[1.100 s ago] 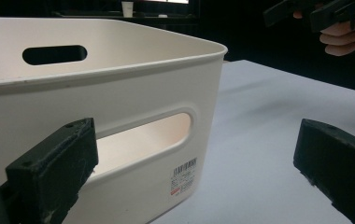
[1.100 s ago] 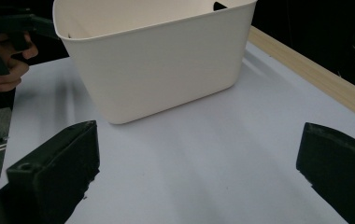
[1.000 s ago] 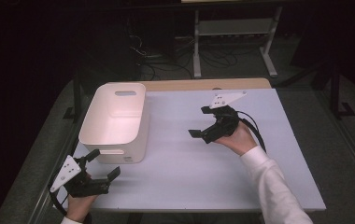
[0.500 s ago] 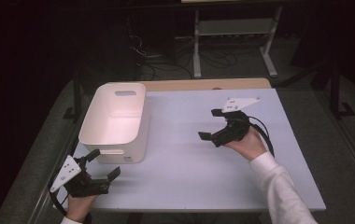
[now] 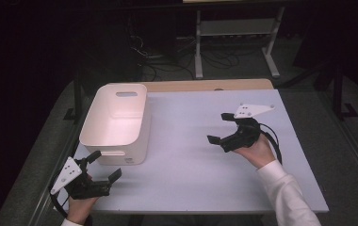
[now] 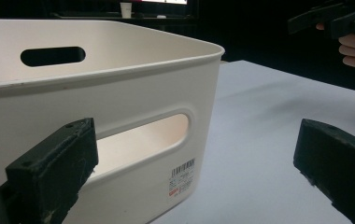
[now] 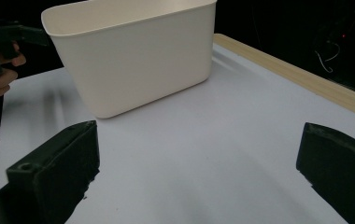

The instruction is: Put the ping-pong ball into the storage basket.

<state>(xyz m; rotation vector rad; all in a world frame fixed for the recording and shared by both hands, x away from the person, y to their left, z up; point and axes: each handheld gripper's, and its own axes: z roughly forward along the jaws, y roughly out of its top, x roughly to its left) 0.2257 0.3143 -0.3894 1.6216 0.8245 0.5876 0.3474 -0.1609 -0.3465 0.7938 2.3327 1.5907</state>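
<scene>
- You had one printed thing before you: a small white sticker on the near end wall of the white bin, below its handle slot and toward the lower right corner.
- In the left gripper view the sticker carried a black barcode along its top, with rows of tiny print under it and a red patch at the bottom.
- The print and any digits under the barcode were too small and too blurred for you to read.
- From the high view the sticker was just a pale speck, with nothing legible on it.
</scene>
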